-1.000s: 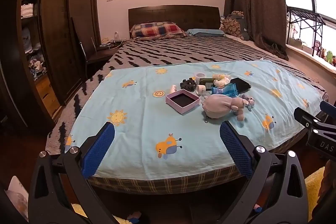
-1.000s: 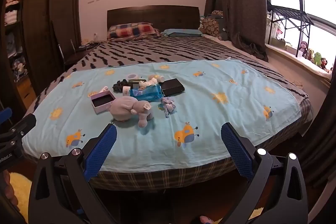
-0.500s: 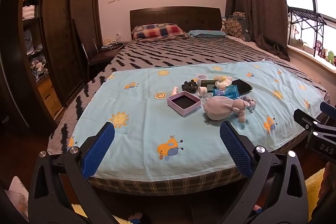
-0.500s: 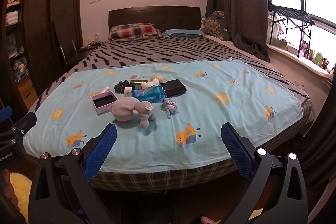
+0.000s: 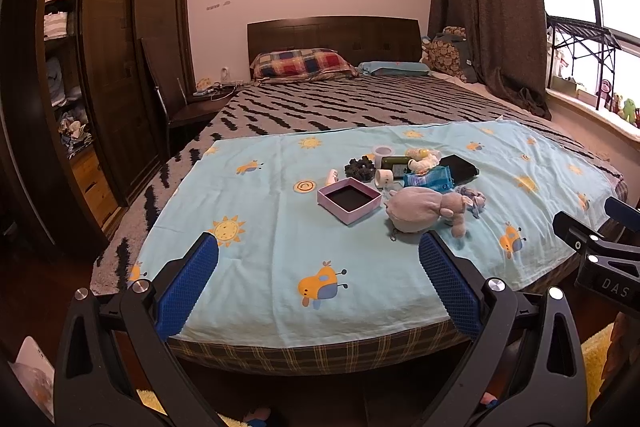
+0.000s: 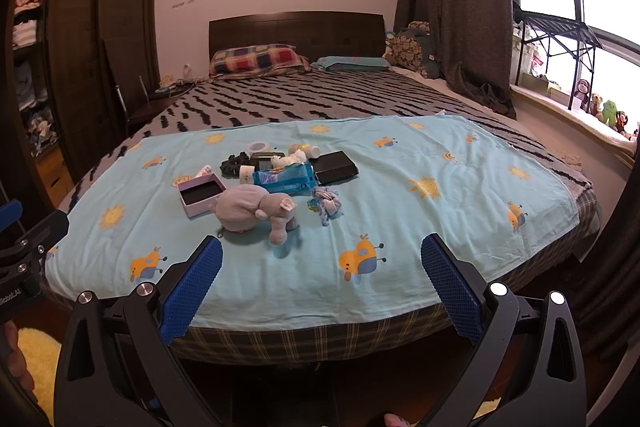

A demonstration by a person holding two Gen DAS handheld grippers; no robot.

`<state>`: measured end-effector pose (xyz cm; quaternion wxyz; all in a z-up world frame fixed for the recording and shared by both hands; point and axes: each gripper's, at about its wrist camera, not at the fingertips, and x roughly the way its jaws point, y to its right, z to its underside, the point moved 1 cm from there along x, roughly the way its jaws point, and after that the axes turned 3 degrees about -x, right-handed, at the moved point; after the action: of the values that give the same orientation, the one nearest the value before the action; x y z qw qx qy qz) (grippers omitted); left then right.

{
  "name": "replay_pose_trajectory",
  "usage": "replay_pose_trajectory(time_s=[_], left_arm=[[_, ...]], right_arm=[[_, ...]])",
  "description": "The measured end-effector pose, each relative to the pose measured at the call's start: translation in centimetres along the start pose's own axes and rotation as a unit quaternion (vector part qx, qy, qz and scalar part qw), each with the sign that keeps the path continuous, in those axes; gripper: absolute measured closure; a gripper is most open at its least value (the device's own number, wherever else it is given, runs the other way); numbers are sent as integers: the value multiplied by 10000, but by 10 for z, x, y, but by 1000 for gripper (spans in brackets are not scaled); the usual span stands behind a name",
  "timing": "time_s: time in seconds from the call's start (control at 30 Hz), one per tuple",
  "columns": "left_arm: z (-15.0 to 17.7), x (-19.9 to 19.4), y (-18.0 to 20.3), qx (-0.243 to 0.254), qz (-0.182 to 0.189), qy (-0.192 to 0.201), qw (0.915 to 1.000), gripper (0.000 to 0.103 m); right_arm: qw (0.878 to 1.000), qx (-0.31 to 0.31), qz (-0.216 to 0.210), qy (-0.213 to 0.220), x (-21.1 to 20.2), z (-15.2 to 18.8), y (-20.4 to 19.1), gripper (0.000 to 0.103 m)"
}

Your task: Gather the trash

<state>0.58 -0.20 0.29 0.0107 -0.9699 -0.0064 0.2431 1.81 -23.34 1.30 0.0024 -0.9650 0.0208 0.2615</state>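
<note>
A pile of small things lies on the light blue sheet on the bed: a pink open box, a grey plush toy, a blue wrapper, a black flat box, a tape roll and a white cup. The same pile shows in the right wrist view, with the plush toy and blue wrapper. My left gripper is open and empty, short of the bed's foot. My right gripper is open and empty, also short of the bed.
A dark wardrobe and a chair stand left of the bed. Pillows lie at the headboard. Curtains and a window sill with toys are on the right. A yellow rug lies on the floor.
Both grippers have drifted a little and tilted slightly, so the bed sits a bit lower in view. Both stay open and empty; nothing on the bed has moved.
</note>
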Motion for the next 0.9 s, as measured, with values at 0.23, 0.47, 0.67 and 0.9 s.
replay_pose_trajectory(time_s=[0.23,0.47,0.67,0.9], left_arm=[[0,0,0,-2,-2,1,10000,8],[1,1,-1,10,-3,-16,10000,8],[1,-1,0,5,5,5,10000,8],[1,0,0,6,-3,5,10000,8]], right_arm=[[10000,-30,18,22,1,0,-1,3],[10000,-8,2,22,2,1,0,3],[10000,-8,3,19,2,1,0,3],[10000,-8,13,17,2,2,-1,3]])
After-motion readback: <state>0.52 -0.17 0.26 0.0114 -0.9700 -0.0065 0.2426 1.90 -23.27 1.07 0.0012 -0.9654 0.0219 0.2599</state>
